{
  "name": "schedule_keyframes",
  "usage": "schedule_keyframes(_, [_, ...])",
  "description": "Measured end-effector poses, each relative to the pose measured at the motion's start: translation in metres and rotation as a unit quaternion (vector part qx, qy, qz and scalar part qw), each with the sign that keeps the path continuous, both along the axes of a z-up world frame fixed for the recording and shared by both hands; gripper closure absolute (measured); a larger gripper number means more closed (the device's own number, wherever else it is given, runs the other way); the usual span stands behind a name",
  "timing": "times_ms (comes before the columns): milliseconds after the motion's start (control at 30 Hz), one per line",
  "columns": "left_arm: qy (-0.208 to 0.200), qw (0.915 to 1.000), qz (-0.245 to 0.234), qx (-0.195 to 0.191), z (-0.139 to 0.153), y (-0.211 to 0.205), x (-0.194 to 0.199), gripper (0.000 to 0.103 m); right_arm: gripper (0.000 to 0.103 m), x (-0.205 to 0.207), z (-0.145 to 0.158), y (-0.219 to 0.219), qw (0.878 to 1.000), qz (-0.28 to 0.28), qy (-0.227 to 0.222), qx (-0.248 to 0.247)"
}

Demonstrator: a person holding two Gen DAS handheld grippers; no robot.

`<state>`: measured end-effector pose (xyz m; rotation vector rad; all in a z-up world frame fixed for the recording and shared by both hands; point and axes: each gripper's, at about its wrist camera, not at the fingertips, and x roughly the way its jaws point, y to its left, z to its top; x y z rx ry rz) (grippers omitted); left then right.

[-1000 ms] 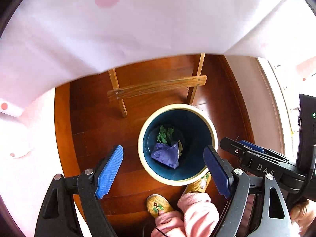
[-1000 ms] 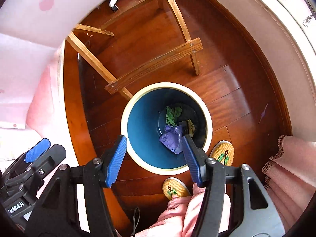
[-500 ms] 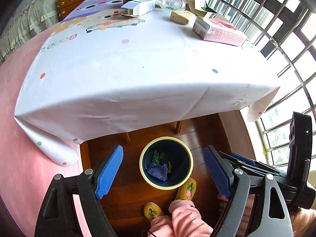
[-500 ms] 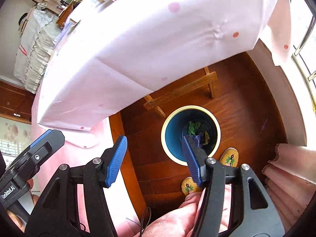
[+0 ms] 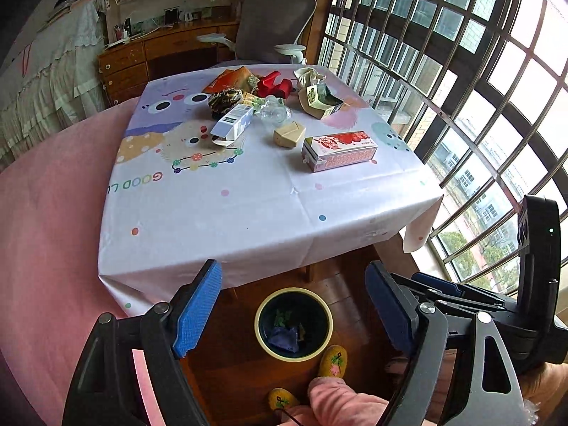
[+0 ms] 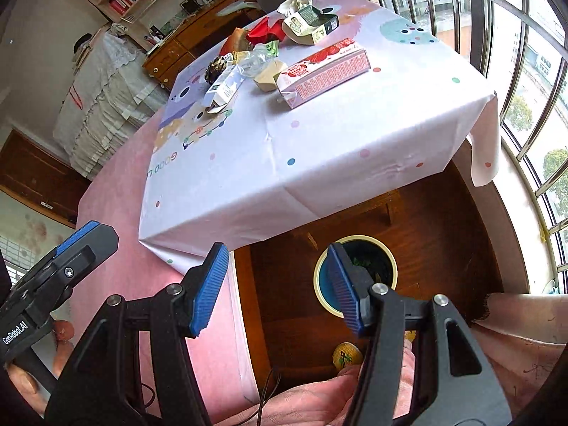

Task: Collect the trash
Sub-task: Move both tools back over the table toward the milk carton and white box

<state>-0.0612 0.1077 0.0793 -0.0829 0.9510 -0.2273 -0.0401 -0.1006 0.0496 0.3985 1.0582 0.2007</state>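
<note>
- Our left hand-held gripper [image 5: 293, 305] hangs over the floor in front of the bench [image 5: 248, 220], jaws wide apart and nothing in them
- On the left of the pile there's a white and blue carton [image 5: 233, 123] lying on its side with an end flap open. We'd guess it's empty, so light and easy to crush; take it across the long flat sides
- Behind it sits a dark crumpled wrapper [image 5: 224, 100], soft and probably crackly, so any pinch should do
- Middle of the pile: a clear plastic cup [image 5: 275, 113], likely slippery and thin, best grabbed at the rim, and a small tan box [image 5: 289, 134] right beside it
- Nearest us is the pink strawberry carton [image 5: 339, 150], lying flat and stiff looking, so we'd go for the narrow width
- Back right is an opened cardboard box [image 5: 319, 101] with something inside we can't make out
- The bin [image 5: 263, 335] stands on the wood floor just under the bench edge, already holding a purple crumple and some green scraps, with lots of room left
- Our right hand-held gripper [image 6: 278, 285] is also spread open and empty, hovering above the bin [image 6: 321, 296]
</note>
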Motion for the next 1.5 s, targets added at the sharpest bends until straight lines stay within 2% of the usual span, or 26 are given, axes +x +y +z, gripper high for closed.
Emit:
schedule_keyframes(167, [-0.014,0.9997,-0.004,-0.019,0.037,0.004,0.005,0.021,0.048,0.002,0.036,0.003,0.999,0.002,-0.047,-0.007])
schedule_keyframes(300, [-0.029,0.9995,-0.004,-0.014,0.057,0.004,0.01,0.022,0.048,0.006,0.055,0.008,0.997,0.01,-0.071,-0.013])
schedule_keyframes(633, [-0.063,0.9978,0.02,-0.003,0.086,0.015,0.044,0.022,0.048,0.042,0.084,0.013,0.995,0.019,-0.082,-0.055])
schedule_keyframes(867, [-0.051,0.9975,0.049,0.001,0.079,0.014,0.107,0.022,0.048,0.121,0.081,-0.003,0.995,0.032,-0.078,-0.047])
schedule_keyframes(1033, [-0.037,0.9958,0.078,0.028,0.06,0.003,0.175,0.022,0.048,0.203,0.056,-0.01,0.995,0.069,-0.061,-0.043])
schedule_keyframes(1167, [0.005,0.9938,0.102,0.043,0.033,0.003,0.238,0.022,0.048,0.262,0.029,-0.015,0.991,0.115,-0.031,-0.052])
schedule_keyframes(1233, [0.024,0.9927,0.107,0.052,0.018,0.002,0.264,0.022,0.048,0.284,0.015,-0.013,0.985,0.159,-0.029,-0.066])
schedule_keyframes(1333, [0.041,0.9899,0.116,0.071,-0.005,-0.004,0.295,0.022,0.048,0.31,-0.006,-0.011,0.967,0.236,-0.035,-0.092])
schedule_keyframes(1400, [0.057,0.9878,0.126,0.073,-0.022,-0.009,0.306,0.022,0.048,0.324,-0.02,-0.011,0.952,0.285,-0.037,-0.11])
schedule_keyframes(1500, [0.086,0.9849,0.137,0.06,-0.046,-0.014,0.317,0.022,0.047,0.335,-0.04,-0.006,0.921,0.364,-0.048,-0.129])
